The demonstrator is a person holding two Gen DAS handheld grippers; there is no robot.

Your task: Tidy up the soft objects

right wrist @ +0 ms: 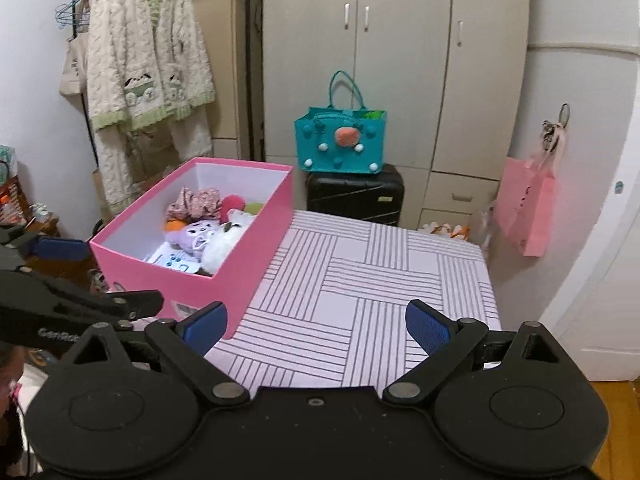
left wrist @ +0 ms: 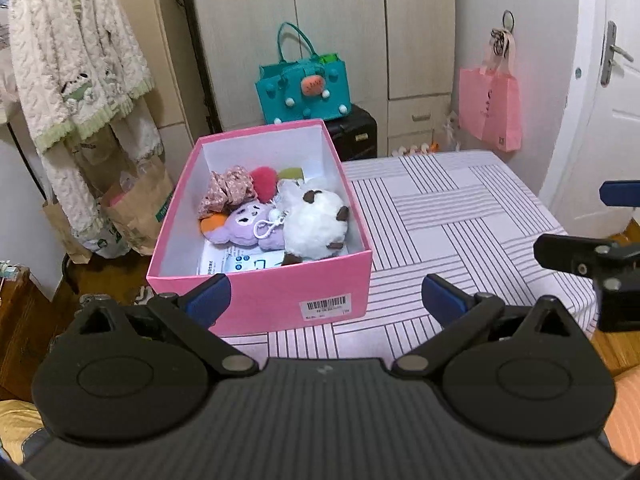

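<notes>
Both grippers hang wide open with nothing between their blue pads. The left gripper (left wrist: 326,300) sits low in its frame, its spread fingers framing the near wall of the pink box (left wrist: 256,304); the right gripper (right wrist: 316,326) hovers over bare striped tablecloth (right wrist: 384,280), lower centre of its view.

Outward from there, everything soft already lies inside the box, which stands on the left end of the table, centre-left in both frames. The white plush sheep (left wrist: 314,226) bulges against the right-hand wall, with the purple plush (left wrist: 248,226) touching it on the left, a white keyring loop lying across it. Behind them, toward the far wall, sit a floral fabric scrunchie (left wrist: 228,190) and a red pom-pom (left wrist: 264,182). A flat printed packet (left wrist: 240,262) lies underneath, near the front.

These look light and squashy, so I'd guess the pads would sink in; pinch a plush across its body, not its ears. The box seems stiff cardboard, best taken by a wall's rim.

No soft thing shows loose on the cloth.
</notes>
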